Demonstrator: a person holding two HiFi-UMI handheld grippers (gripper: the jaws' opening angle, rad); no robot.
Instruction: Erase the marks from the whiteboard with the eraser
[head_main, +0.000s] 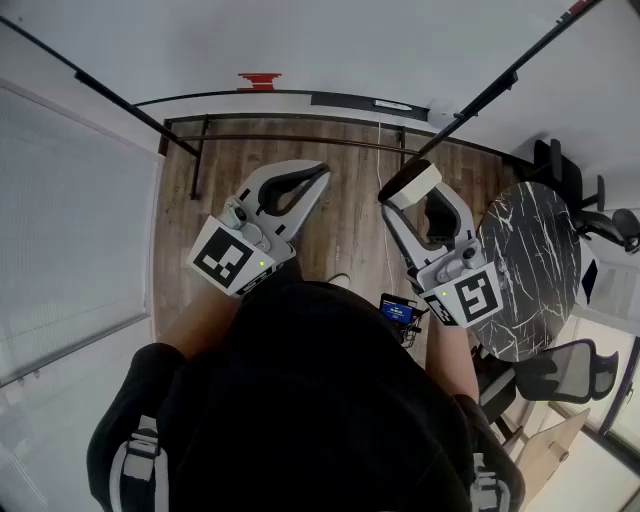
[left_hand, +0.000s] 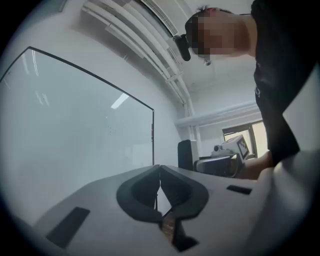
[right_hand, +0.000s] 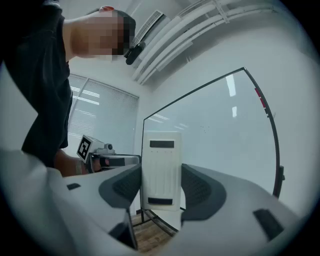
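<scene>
The whiteboard stands upright in a black frame ahead of me; its pale surface also fills the left gripper view. I see only faint specks on it. My right gripper is shut on the white eraser, which stands on end between the jaws. In the head view the eraser sits at the tip of the right gripper. My left gripper is shut with nothing in it, its jaw tips touching. In the head view the left gripper points forward over the wood floor.
A black-framed stand base crosses the wooden floor ahead. A dark marble round table and black office chairs stand at the right. Window blinds are behind me at the left.
</scene>
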